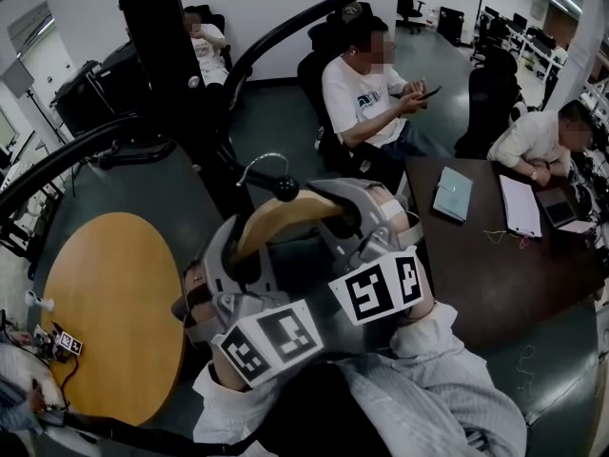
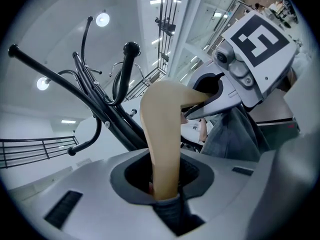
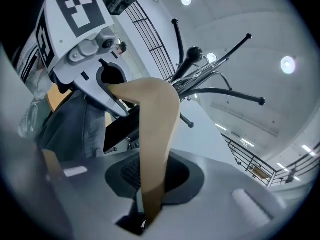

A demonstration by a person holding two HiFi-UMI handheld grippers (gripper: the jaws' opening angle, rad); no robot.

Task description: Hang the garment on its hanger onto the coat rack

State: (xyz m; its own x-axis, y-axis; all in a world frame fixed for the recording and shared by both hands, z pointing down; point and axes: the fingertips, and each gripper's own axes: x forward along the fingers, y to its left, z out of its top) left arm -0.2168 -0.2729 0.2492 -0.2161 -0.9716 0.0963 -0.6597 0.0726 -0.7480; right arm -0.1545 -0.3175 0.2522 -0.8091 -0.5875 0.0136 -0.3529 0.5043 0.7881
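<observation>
The smooth, bowed wooden hanger [image 1: 285, 219] sat close before me, a pale striped garment [image 1: 428, 388] draped from it. My left gripper [image 1: 233, 255] pinched one shoulder and my right gripper [image 1: 347, 219] the other. Its wire hook [image 1: 257, 164] stood just beside a ball-tipped arm [image 1: 285, 188] of the black coat rack [image 1: 162, 55]. A round wooden table [image 1: 105, 312] lay to the left.

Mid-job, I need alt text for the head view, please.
The left gripper and right gripper clamp a wooden hanger, its metal hook beside a ball-tipped arm of the black coat rack. The pale garment drapes below them.
</observation>
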